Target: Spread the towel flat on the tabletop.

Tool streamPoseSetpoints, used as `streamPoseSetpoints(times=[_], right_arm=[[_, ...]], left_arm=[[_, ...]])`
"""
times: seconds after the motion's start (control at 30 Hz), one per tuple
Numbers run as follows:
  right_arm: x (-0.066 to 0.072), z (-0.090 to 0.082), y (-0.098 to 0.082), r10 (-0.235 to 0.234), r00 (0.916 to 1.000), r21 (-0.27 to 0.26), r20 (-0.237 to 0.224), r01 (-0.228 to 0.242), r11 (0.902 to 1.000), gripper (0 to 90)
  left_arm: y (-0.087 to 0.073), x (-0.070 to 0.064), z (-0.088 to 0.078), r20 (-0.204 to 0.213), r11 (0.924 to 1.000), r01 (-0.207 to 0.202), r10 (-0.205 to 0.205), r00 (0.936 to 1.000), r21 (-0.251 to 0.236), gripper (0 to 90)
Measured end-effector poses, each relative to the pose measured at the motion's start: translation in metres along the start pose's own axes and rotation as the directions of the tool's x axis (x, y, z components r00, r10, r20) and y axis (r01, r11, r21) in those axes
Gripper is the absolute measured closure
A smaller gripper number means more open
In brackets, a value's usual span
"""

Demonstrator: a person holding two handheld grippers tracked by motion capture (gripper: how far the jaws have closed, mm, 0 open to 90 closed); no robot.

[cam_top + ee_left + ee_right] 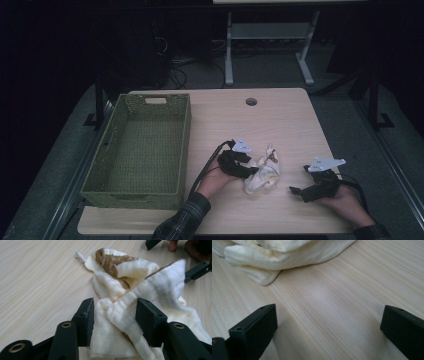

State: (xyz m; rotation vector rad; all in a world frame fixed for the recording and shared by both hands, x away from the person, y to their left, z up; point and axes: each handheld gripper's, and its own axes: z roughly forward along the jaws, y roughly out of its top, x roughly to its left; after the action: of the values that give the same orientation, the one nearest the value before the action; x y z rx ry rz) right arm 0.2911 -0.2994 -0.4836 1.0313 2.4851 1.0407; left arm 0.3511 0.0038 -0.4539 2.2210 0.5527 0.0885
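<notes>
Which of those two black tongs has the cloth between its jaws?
The left tongs, by the green basket: a fold of the cream cloth sits between its jaws. The right tongs stand wide open over bare table.

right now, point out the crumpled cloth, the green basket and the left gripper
crumpled cloth (262, 175), high view, middle of the cream bundle
green basket (186, 145), high view, right wall
left gripper (113, 316), left gripper view, midway between its fingers, cloth fold between them
</notes>
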Motion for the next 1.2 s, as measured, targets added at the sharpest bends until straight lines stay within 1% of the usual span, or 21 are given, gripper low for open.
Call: streamPoseSetpoints(times=[0.1,0.17,0.2,0.23,0.27,0.33,0.37,0.43,0.53,0.6,0.67,0.73,0.77,0.8,0.9,0.93,0.97,1.03,1.07,1.1,1.2], right_arm=[[0.0,0.0,0.001,0.001,1.0,0.004,-0.004,-0.001,1.0,0.5],[-0.001,0.0,0.002,-0.008,0.9999,0.016,-0.01,0.008,0.9998,1.7],[-0.001,-0.001,0.004,0.002,1.0,0.033,-0.008,-0.002,0.9994,4.7],[-0.002,-0.003,0.006,-0.005,1.0,0.043,-0.007,0.006,0.9991,10.3],[-0.003,-0.004,0.007,-0.008,0.9999,0.04,-0.014,0.009,0.9992,16.9],[-0.003,-0.006,0.008,-0.016,0.9997,0.032,-0.019,0.017,0.9994,17.7],[-0.005,-0.009,0.01,-0.022,0.9997,0.007,-0.011,0.022,0.9997,23.2],[-0.005,-0.012,0.014,-0.022,0.9995,-0.014,-0.022,0.022,0.9997,25.3],[-0.008,-0.012,0.021,-0.036,0.9993,-0.033,-0.014,0.035,0.9988,27.9],[-0.01,-0.012,0.026,-0.031,0.9995,-0.044,-0.01,0.03,0.9986,31.0],[-0.013,-0.011,0.031,-0.042,0.9991,-0.06,-0.007,0.041,0.9974,33.5],[-0.016,-0.011,0.037,-0.041,0.9991,-0.072,-0.012,0.04,0.9966,37.5],[-0.018,-0.01,0.04,-0.049,0.9988,-0.085,-0.008,0.048,0.9952,39.6],[-0.019,-0.009,0.044,-0.041,0.9991,-0.088,-0.013,0.039,0.9954,41.7],[-0.025,-0.004,0.057,-0.04,0.999,-0.109,-0.023,0.037,0.9934,48.1],[-0.025,-0.004,0.057,-0.04,0.999,-0.109,-0.023,0.037,0.9934,48.1],[-0.029,0.003,0.067,-0.041,0.9984,-0.123,-0.04,0.036,0.9917,52.2],[-0.031,0.009,0.074,-0.04,0.9983,-0.125,-0.042,0.035,0.9916,55.5],[-0.031,0.009,0.074,-0.04,0.9983,-0.125,-0.042,0.035,0.9916,55.5],[-0.036,0.018,0.081,-0.04,0.9982,-0.125,-0.045,0.034,0.9915,58.7],[-0.045,0.028,0.086,-0.014,0.9983,-0.129,-0.057,0.006,0.9916,61.6]], left_arm=[[-0.001,0.0,0.003,0.004,0.9999,-0.009,0.009,1.0,0.005,49.2],[-0.001,-0.003,0.004,0.004,0.9999,-0.017,0.017,0.9999,-0.004,49.2],[-0.001,-0.005,0.004,0.0,0.9996,-0.029,0.029,0.9996,-0.001,49.2],[-0.001,-0.006,0.004,-0.003,0.9993,-0.038,0.038,0.9993,0.001,49.4],[0.0,-0.007,0.004,-0.007,0.9989,-0.046,0.046,0.9989,-0.003,50.5],[0.0,-0.008,0.004,-0.009,0.9987,-0.051,0.051,0.9987,-0.008,52.2],[0.0,-0.009,0.004,-0.009,0.9982,-0.059,0.059,0.9982,-0.008,54.1],[0.0,-0.009,0.003,-0.011,0.9977,-0.068,0.068,0.9976,-0.004,56.8],[0.001,-0.01,0.003,-0.02,0.9971,-0.076,0.076,0.9969,-0.008,62.3],[0.002,-0.011,0.002,-0.022,0.9972,-0.072,0.072,0.9972,-0.019,66.8],[0.002,-0.011,0.0,-0.023,0.9966,-0.081,0.08,0.9965,-0.016,70.5],[0.004,-0.011,-0.003,-0.03,0.9966,-0.076,0.075,0.9968,-0.033,76.3],[0.004,-0.01,-0.005,-0.031,0.9965,-0.075,0.074,0.9968,-0.035,78.7],[0.004,-0.01,-0.006,-0.027,0.9969,-0.07,0.069,0.9973,-0.036,80.8],[0.005,-0.011,-0.011,-0.024,0.9967,-0.067,0.066,0.9976,-0.046,83.4],[0.005,-0.011,-0.011,-0.024,0.9967,-0.067,0.066,0.9976,-0.046,83.7],[0.006,-0.012,-0.015,-0.021,0.9961,-0.06,0.059,0.998,-0.065,83.9],[0.007,-0.013,-0.019,-0.022,0.9953,-0.054,0.053,0.9984,-0.081,83.9],[0.007,-0.013,-0.019,-0.022,0.9953,-0.054,0.053,0.9984,-0.081,83.9],[0.008,-0.013,-0.022,-0.024,0.994,-0.048,0.045,0.9987,-0.098,83.9],[0.007,-0.012,-0.023,-0.024,0.9942,-0.041,0.038,0.999,-0.1,83.9]])
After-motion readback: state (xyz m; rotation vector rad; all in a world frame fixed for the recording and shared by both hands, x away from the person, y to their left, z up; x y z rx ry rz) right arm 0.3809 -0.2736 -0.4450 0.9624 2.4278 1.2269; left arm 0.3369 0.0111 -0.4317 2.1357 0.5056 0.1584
